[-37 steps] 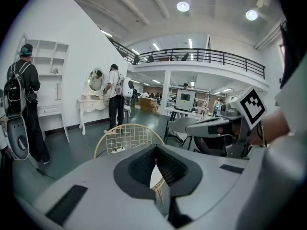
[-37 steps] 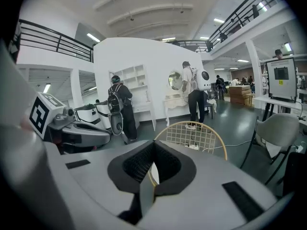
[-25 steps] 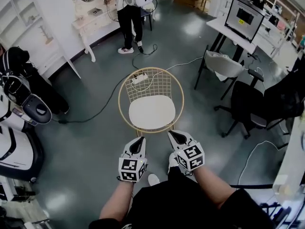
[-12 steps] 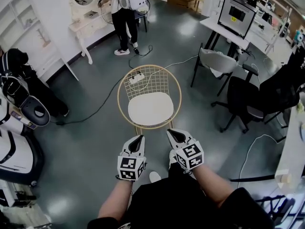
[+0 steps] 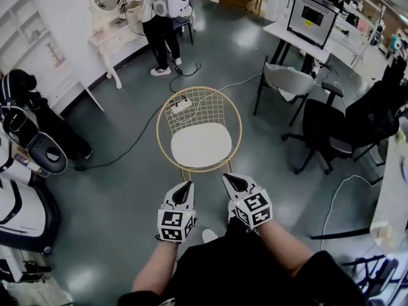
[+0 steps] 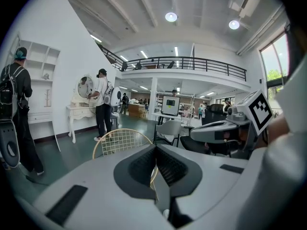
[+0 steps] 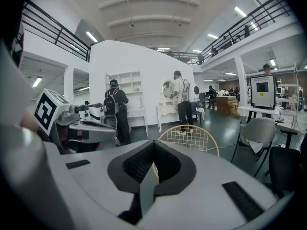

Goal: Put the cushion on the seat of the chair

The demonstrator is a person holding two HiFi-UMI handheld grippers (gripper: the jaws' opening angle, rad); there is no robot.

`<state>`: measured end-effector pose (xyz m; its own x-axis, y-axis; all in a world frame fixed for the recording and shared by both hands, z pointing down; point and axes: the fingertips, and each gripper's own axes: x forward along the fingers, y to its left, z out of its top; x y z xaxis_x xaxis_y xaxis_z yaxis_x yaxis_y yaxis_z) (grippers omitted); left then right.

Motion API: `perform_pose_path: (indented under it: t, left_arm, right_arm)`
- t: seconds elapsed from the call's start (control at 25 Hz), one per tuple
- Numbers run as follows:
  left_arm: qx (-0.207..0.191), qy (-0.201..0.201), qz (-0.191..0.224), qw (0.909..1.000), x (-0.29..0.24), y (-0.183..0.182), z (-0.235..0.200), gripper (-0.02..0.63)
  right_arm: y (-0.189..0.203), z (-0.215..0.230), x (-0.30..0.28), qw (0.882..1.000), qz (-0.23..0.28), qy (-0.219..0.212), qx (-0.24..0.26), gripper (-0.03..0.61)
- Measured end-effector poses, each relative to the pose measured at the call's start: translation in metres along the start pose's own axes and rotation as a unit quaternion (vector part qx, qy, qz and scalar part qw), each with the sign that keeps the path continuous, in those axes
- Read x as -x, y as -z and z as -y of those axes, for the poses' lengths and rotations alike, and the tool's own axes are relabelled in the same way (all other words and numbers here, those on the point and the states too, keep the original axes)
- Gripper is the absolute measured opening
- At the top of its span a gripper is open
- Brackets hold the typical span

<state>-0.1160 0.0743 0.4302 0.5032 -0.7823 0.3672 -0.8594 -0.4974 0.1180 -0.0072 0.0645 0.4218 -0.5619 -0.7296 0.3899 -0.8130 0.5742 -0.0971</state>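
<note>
**Both claws shut and empty, cushion on the chair dead ahead**

Two claws sit side by side, low in the head view. The left claw [image 5: 187, 186] has its jaws pressed together, the dark ribbed pads meeting with nothing caught between them. It's the same on the right claw [image 5: 228, 179]: jaws together, nothing held.

The white cushion [image 5: 201, 145] lies flat on the gold wire chair [image 5: 213, 107], just ahead of both claw tips and squarely between their lines. Neither claw touches it. The chair's grid back rises on the far side of the cushion from the claws, and in each gripper view it peeks over the closed jaws.

Behind that grid a white power strip [image 5: 182, 105] lies on the dark floor [image 5: 108, 190]. A black cable [image 5: 137, 140] trails away ahead and to the left of the left claw.

Ahead and to the right of the right claw stands a grey chair [image 5: 290, 83], with a black office chair [image 5: 331, 136] nearer on that side. Beyond them a desk [image 5: 290, 34] carries a monitor [image 5: 312, 16].

Far ahead of the left claw, a person [image 5: 156, 11] stands by a white dressing table [image 5: 108, 37]. Off to the left claw's outer side, well apart, stand black-and-white machines [image 5: 29, 152].
</note>
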Motion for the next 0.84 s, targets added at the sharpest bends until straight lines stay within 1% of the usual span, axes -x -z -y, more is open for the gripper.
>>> perform_pose_path:
  t: [0.84]
  left_arm:
    - [-0.002, 0.007, 0.000, 1.0000, -0.0020, 0.0016, -0.0013, 0.017]
  right_arm:
    - [0.0040, 0.0002, -0.0013, 1.000, 0.002, 0.008, -0.009, 0.011]
